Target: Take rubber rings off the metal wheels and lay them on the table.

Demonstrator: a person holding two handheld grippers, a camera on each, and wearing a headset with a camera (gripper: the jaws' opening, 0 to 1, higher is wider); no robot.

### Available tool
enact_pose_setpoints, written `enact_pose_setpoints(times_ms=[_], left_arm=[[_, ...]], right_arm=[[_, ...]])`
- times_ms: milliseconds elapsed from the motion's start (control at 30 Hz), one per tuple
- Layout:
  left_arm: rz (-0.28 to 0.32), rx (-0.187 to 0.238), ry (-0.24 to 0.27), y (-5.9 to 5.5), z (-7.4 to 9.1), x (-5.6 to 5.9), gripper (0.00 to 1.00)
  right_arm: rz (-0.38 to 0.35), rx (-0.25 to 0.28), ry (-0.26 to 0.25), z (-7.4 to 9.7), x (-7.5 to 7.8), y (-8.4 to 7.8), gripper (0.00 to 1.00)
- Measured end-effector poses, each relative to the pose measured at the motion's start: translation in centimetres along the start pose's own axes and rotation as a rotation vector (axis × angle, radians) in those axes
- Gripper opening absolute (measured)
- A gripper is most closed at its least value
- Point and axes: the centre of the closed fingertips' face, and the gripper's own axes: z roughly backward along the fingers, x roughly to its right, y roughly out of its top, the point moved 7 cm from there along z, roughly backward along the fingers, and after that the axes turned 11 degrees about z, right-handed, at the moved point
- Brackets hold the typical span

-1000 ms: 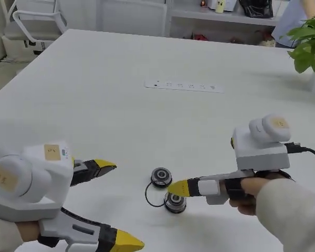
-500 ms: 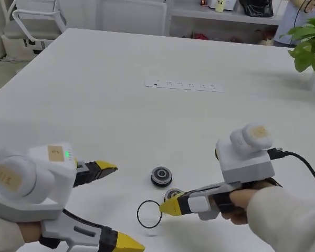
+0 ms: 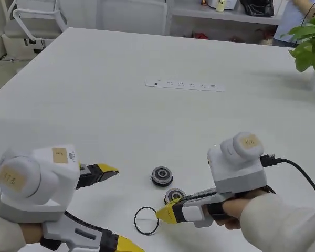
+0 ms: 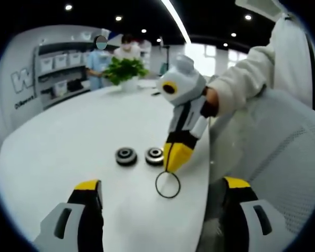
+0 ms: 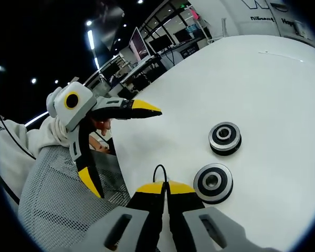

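Your right claw pinches the ring beside the nearer wheel; your left claw is spread. Lay the ring flat on the bench.

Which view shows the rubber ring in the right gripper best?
Left gripper view: the rubber ring shows as a full, unobstructed loop, pinched at its top by the right gripper. The head view has it smaller, with one side behind the gripper tip. The right gripper view catches a short arc above its shut jaws.

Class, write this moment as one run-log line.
right gripper: shut on rubber ring, beside near wheel | left gripper: open, empty | far wheel: on table
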Motion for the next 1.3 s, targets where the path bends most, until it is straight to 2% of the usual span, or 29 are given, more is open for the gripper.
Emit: enact_pose_setpoints(times_ms=[267,533,733,933,1300], left_arm=[[0.001,-0.003,-0.008,-0.1,-0.1,0.0,0.97],[0.002,-0.007,-0.009,-0.2,-0.1,0.0,0.96],[0.001,-0.012,-0.010,-0.2,-0.1,0.0,0.96],[0.003,-0.012,-0.009,-0.3,-0.1,0.1,0.96],[0.004,-0.012,-0.009,-0.2,-0.1,0.1,0.96]], right_arm=[[0.033,0.015,-0.033,-0.1,0.2,0.2,0.00],[0.058,-0.003,-0.034,-0.3,0.1,0.0,0.01],[0.067,0.000,-0.045,-0.3,0.3,0.1,0.05],[0.076,0.000,-0.053,-0.1,0.4,0.2,0.06],[0.089,0.068,-0.094,1.3,1.2,1.9,0.09]])
